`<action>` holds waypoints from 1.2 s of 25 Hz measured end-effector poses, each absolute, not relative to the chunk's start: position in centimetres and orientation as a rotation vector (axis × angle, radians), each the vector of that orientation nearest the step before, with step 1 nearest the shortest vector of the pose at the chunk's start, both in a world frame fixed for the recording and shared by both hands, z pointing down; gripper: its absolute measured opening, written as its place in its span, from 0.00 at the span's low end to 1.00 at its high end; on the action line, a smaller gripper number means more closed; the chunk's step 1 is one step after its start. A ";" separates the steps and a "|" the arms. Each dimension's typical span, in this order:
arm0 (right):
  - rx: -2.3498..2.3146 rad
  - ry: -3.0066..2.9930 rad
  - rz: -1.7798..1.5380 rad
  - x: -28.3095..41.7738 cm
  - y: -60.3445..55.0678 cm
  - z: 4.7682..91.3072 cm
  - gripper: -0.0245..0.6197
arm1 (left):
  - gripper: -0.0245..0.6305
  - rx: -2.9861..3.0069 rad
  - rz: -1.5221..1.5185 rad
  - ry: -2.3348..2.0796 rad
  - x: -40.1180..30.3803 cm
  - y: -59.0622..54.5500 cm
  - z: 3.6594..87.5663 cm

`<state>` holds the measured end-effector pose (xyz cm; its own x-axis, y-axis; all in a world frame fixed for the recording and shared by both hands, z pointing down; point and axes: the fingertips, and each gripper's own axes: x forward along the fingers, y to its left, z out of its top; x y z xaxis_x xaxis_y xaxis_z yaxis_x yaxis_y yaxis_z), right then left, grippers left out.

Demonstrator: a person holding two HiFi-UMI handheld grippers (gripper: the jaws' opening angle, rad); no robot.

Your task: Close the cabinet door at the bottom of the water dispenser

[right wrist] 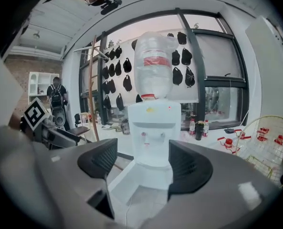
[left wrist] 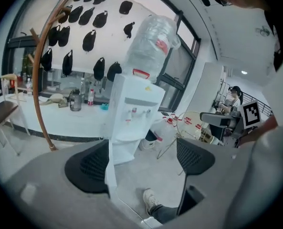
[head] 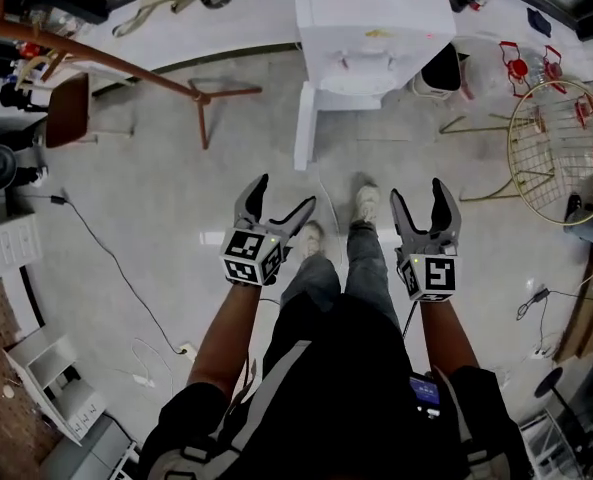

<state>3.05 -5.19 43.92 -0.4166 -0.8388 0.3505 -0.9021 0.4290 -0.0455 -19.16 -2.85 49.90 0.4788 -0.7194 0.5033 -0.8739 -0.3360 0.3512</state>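
door: cabinet door (head: pixel 304 128) open, swung toward person from water dispenser (head: pixel 371 28) left front corner | left tool (head: pixel 284 194) nearer, jaws apart, empty | right tool (head: pixel 418 190) jaws apart, empty

The room looked like a workshop or test lab. A long white counter (left wrist: pixel 60 122) under big windows (right wrist: pixel 217 89) carried bottles (left wrist: pixel 90 97). A cable (head: pixel 126 280) trailed over the bare grey floor (head: pixel 176 198), and a water dispenser (right wrist: pixel 152 128) stood among loose gear.

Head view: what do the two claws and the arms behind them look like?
Left claw and right claw: grey, curved, two-fingered, with dark ribbed pads. Each carries a cube of black-and-white square markers. Dark sleeves.
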 end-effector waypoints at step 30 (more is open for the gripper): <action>1.264 -2.243 0.694 6.4 -6.1 70.0 0.51 | 0.69 1.734 0.613 -1.239 -19.6 -4.3 85.4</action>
